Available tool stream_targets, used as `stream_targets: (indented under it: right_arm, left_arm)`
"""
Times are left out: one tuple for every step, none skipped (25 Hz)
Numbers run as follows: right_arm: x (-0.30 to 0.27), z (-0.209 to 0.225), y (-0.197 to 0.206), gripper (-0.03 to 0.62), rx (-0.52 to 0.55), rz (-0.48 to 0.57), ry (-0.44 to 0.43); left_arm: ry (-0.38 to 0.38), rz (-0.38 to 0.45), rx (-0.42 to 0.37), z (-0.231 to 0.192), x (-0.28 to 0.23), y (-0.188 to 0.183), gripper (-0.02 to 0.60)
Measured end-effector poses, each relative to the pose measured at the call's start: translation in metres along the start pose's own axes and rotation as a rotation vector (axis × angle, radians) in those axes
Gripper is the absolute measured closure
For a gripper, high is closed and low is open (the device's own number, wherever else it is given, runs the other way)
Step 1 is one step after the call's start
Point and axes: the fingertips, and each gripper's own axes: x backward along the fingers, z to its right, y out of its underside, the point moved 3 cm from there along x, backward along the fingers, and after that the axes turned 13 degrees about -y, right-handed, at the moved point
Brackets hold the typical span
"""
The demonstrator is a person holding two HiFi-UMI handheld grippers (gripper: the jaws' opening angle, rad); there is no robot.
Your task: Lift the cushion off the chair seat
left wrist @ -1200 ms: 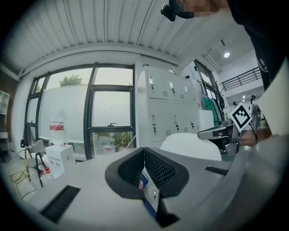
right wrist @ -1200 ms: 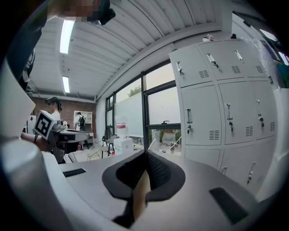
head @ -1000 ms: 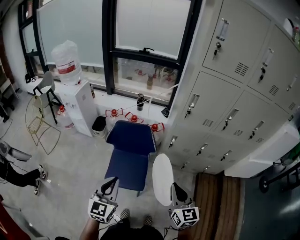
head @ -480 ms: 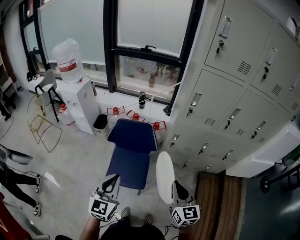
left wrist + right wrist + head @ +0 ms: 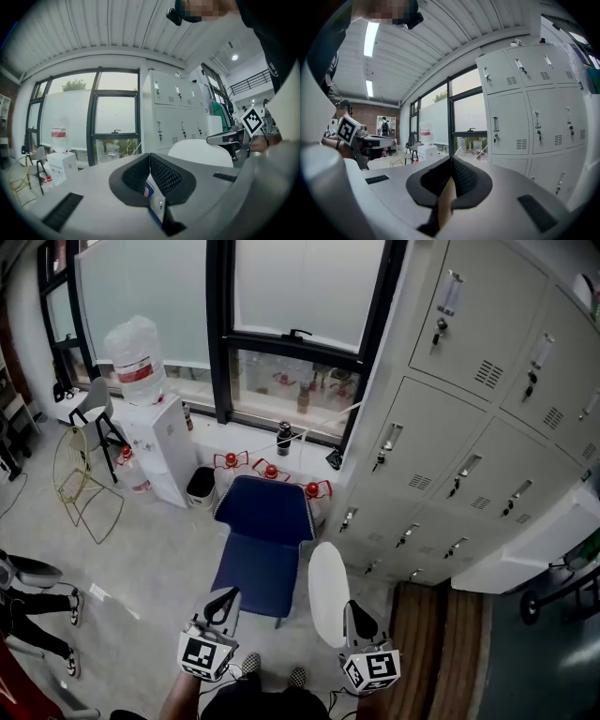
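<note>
A blue chair [image 5: 261,540] stands below the window, its seat bare. A white oval cushion [image 5: 326,594] stands on edge off the seat, right of the chair and close against my right gripper's [image 5: 354,612] left side. What bears it I cannot tell. The right gripper's own view shows its jaws [image 5: 451,161] shut tip to tip, with no cushion between them. My left gripper [image 5: 222,601] hovers over the seat's front edge, its jaws [image 5: 150,157] shut and empty. In the left gripper view the cushion [image 5: 199,151] shows beside the right gripper [image 5: 225,137].
Grey lockers [image 5: 469,427] fill the right wall. A water dispenser [image 5: 155,451] and a wire stool [image 5: 80,484] stand at the left. Red items [image 5: 270,472] sit under the window behind the chair. A person's legs [image 5: 28,601] reach in at the left edge. Wooden boards [image 5: 436,643] lie at lower right.
Both grippers and the cushion have kept their places. The legs of the person at the left edge have shifted a little.
</note>
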Motion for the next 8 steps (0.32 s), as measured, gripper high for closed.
stream_targets:
  right_arm:
    - [0.0004,0.0003,-0.0005,0.566,-0.004,0.001,0.002]
    - [0.0007,0.0005,-0.0011,0.566,-0.006,0.002,0.003]
    - [0.0008,0.0002,-0.0017,0.566,-0.006,0.003,0.003]
    - [0.0007,-0.0005,-0.0022,0.566,-0.005,0.004,0.001]
    - [0.0006,-0.0013,-0.0027,0.566,-0.003,0.006,-0.002]
    - [0.0005,-0.0021,-0.0030,0.566,0.001,0.007,-0.005]
    - [0.0004,-0.0028,-0.0030,0.566,0.007,0.008,-0.008]
    - [0.0004,-0.0034,-0.0031,0.566,0.013,0.009,-0.012]
  left_arm:
    - [0.002,-0.004,-0.003,0.0005,-0.0002,-0.0002,0.565]
    - [0.004,-0.015,-0.011,0.0011,0.0000,-0.0002,0.564]
    - [0.006,-0.020,-0.015,0.0013,0.0002,-0.0002,0.564]
    - [0.006,-0.021,-0.015,0.0011,0.0005,-0.0001,0.563]
    - [0.007,-0.028,-0.017,0.0009,0.0011,0.0002,0.564]
    - [0.008,-0.037,-0.021,0.0007,0.0019,0.0004,0.564]
    - [0.009,-0.046,-0.025,0.0006,0.0026,0.0006,0.565]
    - [0.010,-0.054,-0.029,0.0005,0.0033,0.0008,0.565]
